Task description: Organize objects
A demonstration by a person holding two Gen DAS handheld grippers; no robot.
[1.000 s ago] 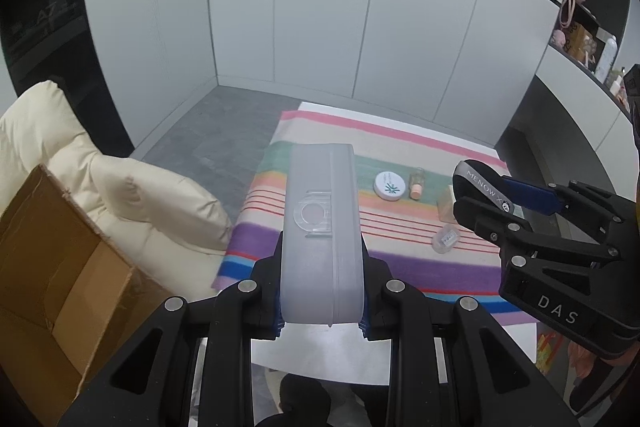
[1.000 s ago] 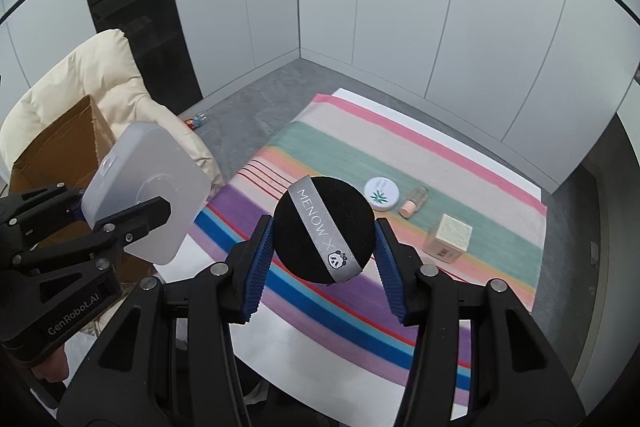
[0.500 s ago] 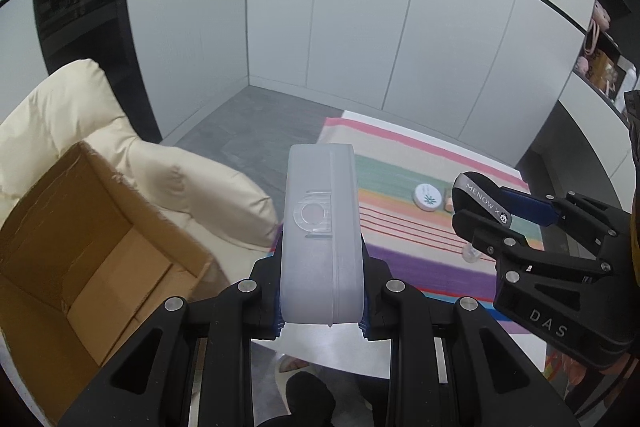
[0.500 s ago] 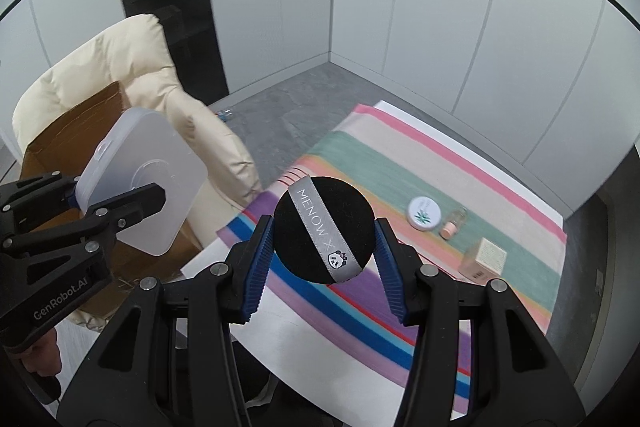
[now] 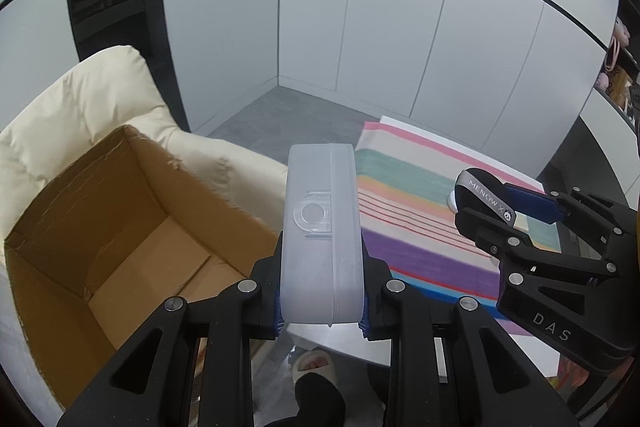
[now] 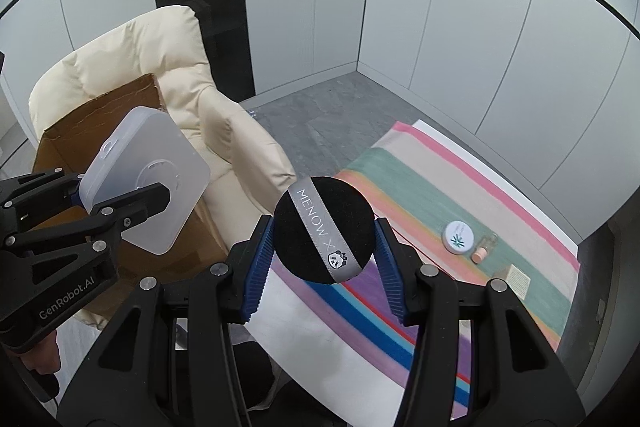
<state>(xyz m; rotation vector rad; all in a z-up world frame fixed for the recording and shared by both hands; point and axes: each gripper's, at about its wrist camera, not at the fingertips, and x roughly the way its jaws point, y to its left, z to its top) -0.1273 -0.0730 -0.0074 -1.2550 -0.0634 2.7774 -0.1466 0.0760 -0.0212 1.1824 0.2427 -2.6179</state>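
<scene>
My left gripper (image 5: 320,311) is shut on a frosted white plastic case (image 5: 320,227), held edge-on in the air beside the open cardboard box (image 5: 120,227). The case also shows in the right wrist view (image 6: 148,183), in front of the box (image 6: 100,115). My right gripper (image 6: 324,259) is shut on a round black powder puff (image 6: 324,235) with a grey "MENOW" ribbon, held above the near left edge of the striped cloth (image 6: 420,195). The puff also shows in the left wrist view (image 5: 480,195).
The box sits on a cream padded armchair (image 6: 132,55). On the striped cloth lie a round white tin (image 6: 458,237), a small peach-capped bottle (image 6: 484,249) and a small beige carton (image 6: 516,277). White wall panels stand behind. A slippered foot (image 5: 314,367) is below.
Both grippers have swung left with their loads, away from the table toward the armchair. The cardboard box has come into fuller view, and the items on the cloth have shifted right.
</scene>
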